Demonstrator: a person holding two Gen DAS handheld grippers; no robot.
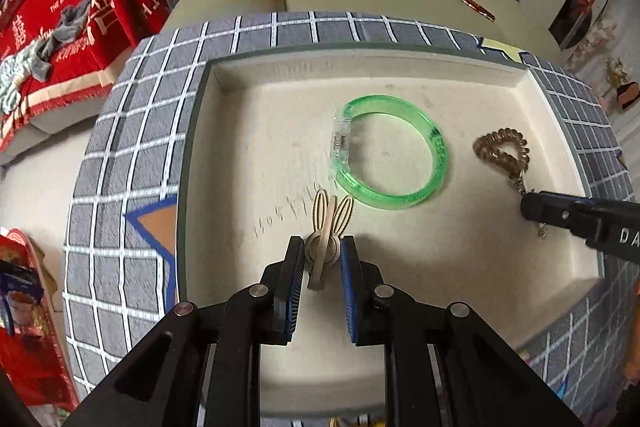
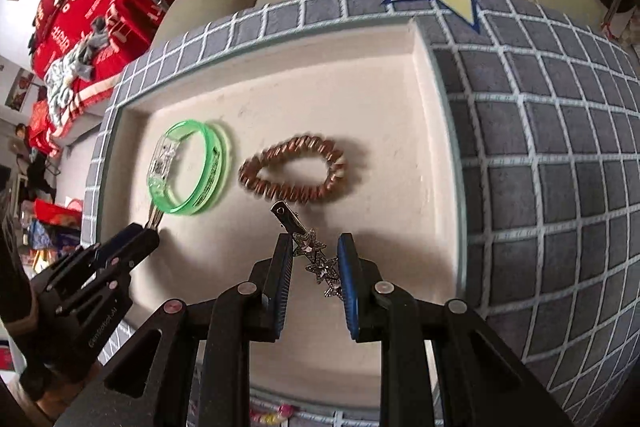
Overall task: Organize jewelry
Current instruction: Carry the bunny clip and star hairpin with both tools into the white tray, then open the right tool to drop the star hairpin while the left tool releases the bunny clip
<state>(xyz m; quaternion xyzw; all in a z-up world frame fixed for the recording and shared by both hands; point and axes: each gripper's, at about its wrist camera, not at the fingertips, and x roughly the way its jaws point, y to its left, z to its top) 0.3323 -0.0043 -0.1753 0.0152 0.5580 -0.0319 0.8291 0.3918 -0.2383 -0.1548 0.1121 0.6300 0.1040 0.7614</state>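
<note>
Left gripper [image 1: 323, 253] clamped on rabbit clip [image 1: 330, 227], low centre; right gripper [image 2: 313, 259] clamped on star clip [image 2: 310, 247]. Best lowered onto tray [image 1: 280, 99] clear of bangle [image 1: 394, 157] and coil tie [image 2: 294, 169], then released.

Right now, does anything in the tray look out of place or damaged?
Nothing stands out. The green bangle and the brown spiral hair tie lie flat and apart in the tray. The left gripper holds a bunny-ear clip; the right gripper holds a star hair clip.
</note>
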